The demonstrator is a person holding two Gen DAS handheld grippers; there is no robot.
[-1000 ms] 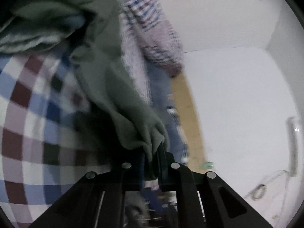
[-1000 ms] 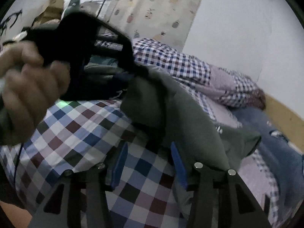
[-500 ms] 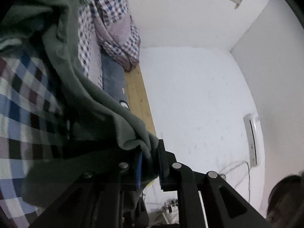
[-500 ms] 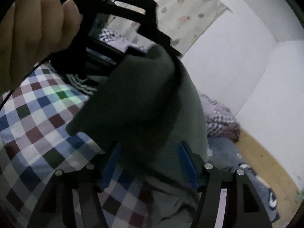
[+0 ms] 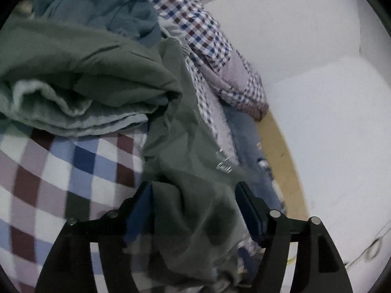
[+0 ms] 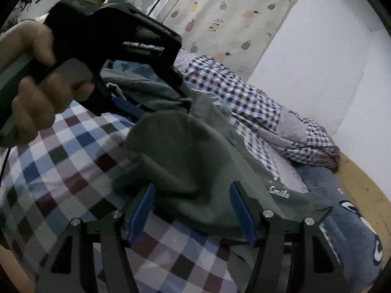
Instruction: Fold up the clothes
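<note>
Both tools gaping: left tool (image 5: 193, 195), right tool (image 6: 191, 195) over green garment (image 6: 185, 151).

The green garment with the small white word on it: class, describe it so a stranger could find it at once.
Start at the bed with the big checked sheet. Lying crumpled across it, in front of the small-checked quilt, is the green garment. Unlike the folded green pile and the blue cloth beside it, it carries the word "Smile" near one edge.

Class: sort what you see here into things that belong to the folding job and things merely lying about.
Job:
green garment
left gripper, open
right gripper, open

Lying about:
checked sheet
checked quilt
blue fabric
pineapple curtain
</note>
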